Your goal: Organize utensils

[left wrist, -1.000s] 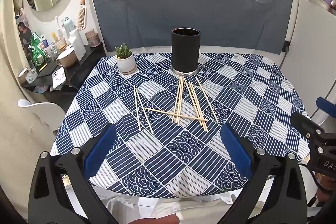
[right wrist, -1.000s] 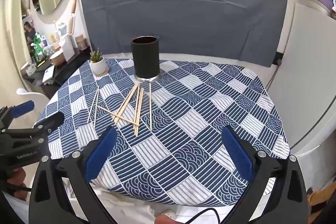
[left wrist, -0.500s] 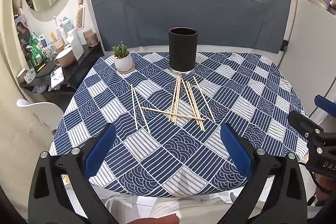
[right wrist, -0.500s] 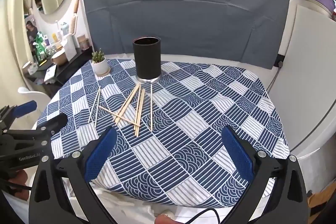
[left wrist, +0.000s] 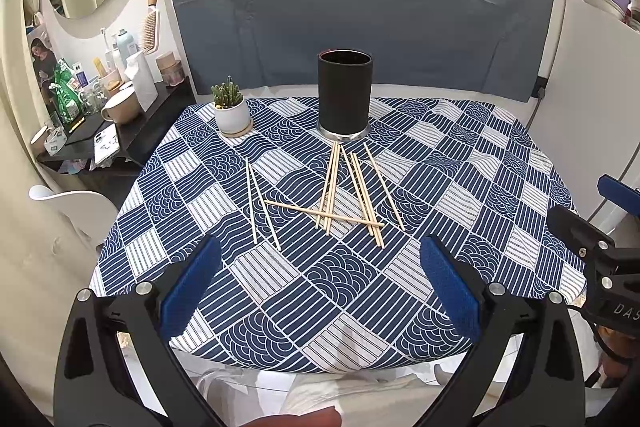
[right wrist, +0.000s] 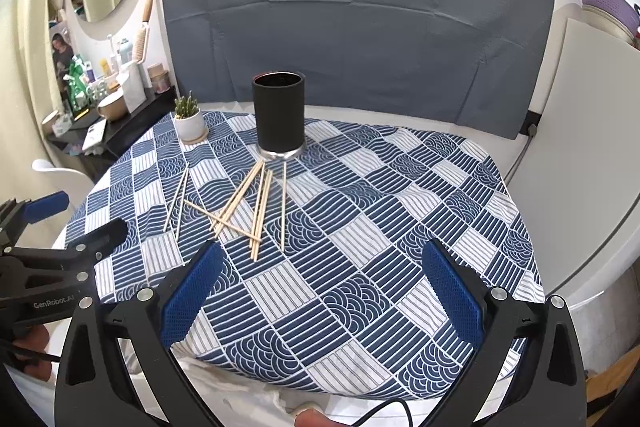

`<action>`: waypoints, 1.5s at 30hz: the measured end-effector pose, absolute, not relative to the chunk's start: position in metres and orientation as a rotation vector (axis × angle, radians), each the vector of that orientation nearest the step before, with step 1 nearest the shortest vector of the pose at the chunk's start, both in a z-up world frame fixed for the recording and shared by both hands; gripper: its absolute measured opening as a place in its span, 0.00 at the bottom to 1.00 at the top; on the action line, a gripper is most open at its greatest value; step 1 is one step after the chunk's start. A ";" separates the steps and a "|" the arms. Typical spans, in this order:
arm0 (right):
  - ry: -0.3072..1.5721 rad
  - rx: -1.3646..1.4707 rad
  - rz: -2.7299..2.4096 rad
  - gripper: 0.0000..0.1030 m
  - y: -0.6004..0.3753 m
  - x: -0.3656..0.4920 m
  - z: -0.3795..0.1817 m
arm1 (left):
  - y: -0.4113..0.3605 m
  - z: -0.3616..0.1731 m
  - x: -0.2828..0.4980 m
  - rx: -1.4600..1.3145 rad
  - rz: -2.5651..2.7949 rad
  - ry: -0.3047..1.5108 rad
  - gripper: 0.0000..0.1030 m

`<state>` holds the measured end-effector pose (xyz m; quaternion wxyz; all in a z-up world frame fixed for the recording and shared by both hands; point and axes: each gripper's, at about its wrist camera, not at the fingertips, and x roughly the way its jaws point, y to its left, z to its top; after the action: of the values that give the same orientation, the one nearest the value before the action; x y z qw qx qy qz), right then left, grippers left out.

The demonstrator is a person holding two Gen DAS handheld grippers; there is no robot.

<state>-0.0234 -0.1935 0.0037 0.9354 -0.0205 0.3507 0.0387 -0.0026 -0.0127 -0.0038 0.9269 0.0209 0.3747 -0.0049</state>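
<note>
Chopsticks lie loose on the worktop, in front of a black holder cup which stands upright near the far edge. The left tongs are held low over the near edge of the worktop, pointing toward the cup, with the blue pads wide apart and nothing between them. The right tongs are in the same pose on the other side — also spread wide and holding nothing. In the left view the right tongs show at the right border, and in the right view the left tongs show at the left border, with some fingers under them.

The chopsticks are thin, pale wood. Most of them form one bundle that fans out from the foot of the cup; one stick lies across the bundle. Two more sticks lie apart, to the left of the bundle, almost parallel. The cup looks dark inside.

A small cactus in a white pot stands left of the cup, on a round coaster. The worktop has a blue and white patterned cloth. Behind it hangs a grey sheet — and at the left a dark side shelf carries bottles and cups. Nothing lies between the tongs and the sticks.
</note>
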 end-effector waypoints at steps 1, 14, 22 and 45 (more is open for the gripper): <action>0.716 -0.041 0.081 0.93 -0.193 -0.023 0.004 | -0.013 -0.004 -0.003 0.042 -0.007 0.768 0.94; 0.716 -0.043 0.100 0.93 -0.194 -0.026 0.005 | -0.009 -0.005 -0.005 0.018 0.004 0.782 0.94; 0.721 -0.044 0.131 0.93 -0.188 -0.018 0.005 | -0.004 -0.006 -0.003 0.007 0.025 0.798 0.94; 0.873 -0.064 0.181 0.93 -0.158 0.054 -0.023 | 0.028 -0.026 0.062 -0.036 0.062 0.939 0.94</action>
<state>0.0544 -0.1582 -0.0230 0.9019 -0.0308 0.4219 0.0877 0.0615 0.0277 -0.0262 0.8912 -0.0172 0.4523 0.0299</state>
